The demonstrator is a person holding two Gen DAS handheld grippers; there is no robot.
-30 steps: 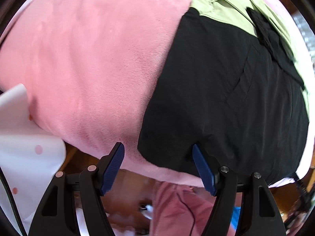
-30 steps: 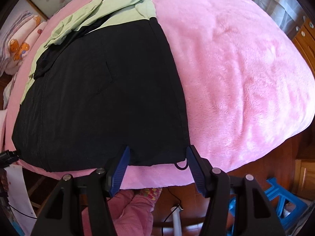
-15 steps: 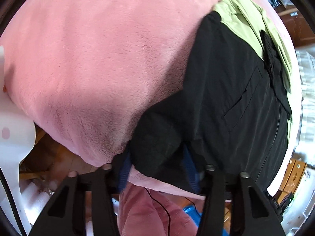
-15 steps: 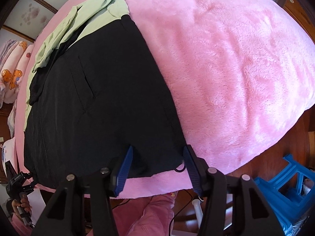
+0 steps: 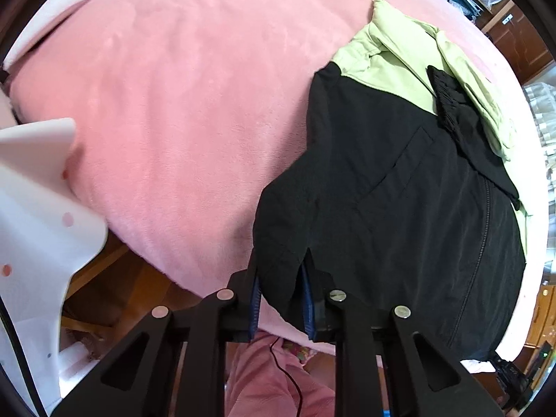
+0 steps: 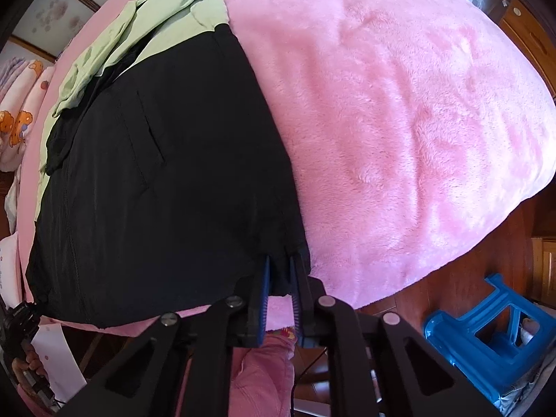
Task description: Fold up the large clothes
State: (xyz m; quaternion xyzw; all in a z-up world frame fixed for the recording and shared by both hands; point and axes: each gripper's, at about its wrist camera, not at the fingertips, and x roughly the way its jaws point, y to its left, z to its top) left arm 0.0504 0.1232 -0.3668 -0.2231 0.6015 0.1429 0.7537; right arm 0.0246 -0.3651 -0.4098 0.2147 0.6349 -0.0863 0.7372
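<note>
A black jacket (image 5: pixel 399 208) with a pale green top part (image 5: pixel 399 59) lies spread on a pink fleece blanket (image 5: pixel 191 104). My left gripper (image 5: pixel 279 278) pinches the near left hem corner, jaws still closing, and that corner is lifted off the blanket. In the right wrist view the same jacket (image 6: pixel 156 180) fills the left half of the pink blanket (image 6: pixel 399 121). My right gripper (image 6: pixel 279 278) clamps the near right hem corner, jaws closing on the cloth. A zip runs up the jacket's middle.
The blanket's near edge drops to a wooden floor. A blue plastic stool (image 6: pixel 493 344) stands at the lower right. White dotted cloth (image 5: pixel 34 226) hangs at the left. Pink trouser legs (image 6: pixel 264 375) of a person show below the grippers. Printed bedding (image 6: pixel 17 111) lies at the far left.
Both grippers went from open above the hem to closed on its corners. The left one has lifted its corner, bunching the black cloth. The right one stayed in place.
</note>
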